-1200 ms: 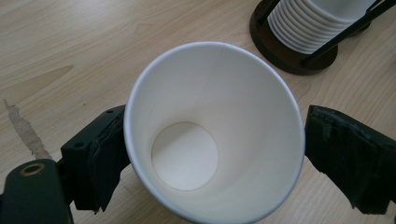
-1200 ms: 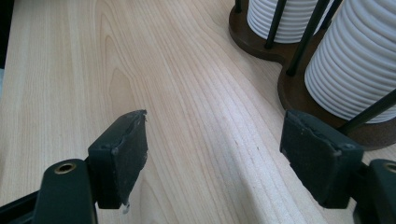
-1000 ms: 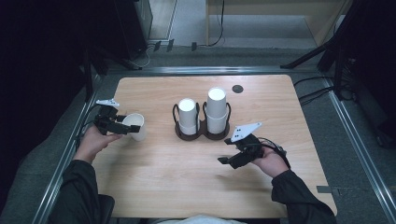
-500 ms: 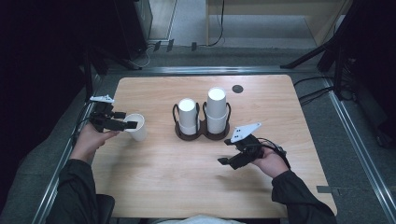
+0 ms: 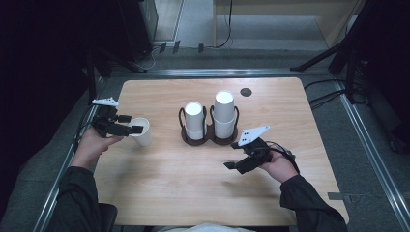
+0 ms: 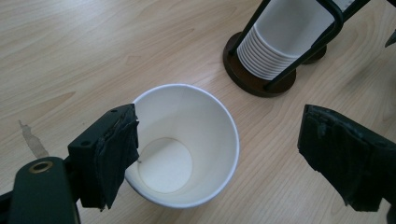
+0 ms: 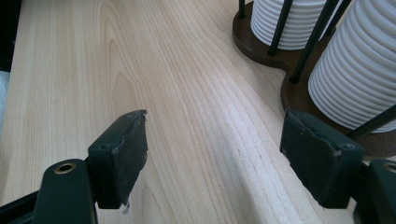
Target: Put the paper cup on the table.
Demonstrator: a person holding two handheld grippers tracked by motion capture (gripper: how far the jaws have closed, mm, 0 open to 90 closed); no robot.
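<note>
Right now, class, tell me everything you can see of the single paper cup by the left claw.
The paper cup is white, thin-walled, with a rolled rim and round flat bottom. It is empty and stands upright on the wooden table, left of the cup holder. The left claw straddles it, one pad at its rim, the other apart.

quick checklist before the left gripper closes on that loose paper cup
1. Paper cup upright, mouth up, on the table: ok.
2. Cup between the left gripper jaws, which have just been closing: ok.
3. Both pads touching the cup: not ok, the far jaw stands apart.
4. Cup empty: ok.
5. Cup holder apart from the cup: ok.
6. Right gripper open, holding nothing: ok.
</note>
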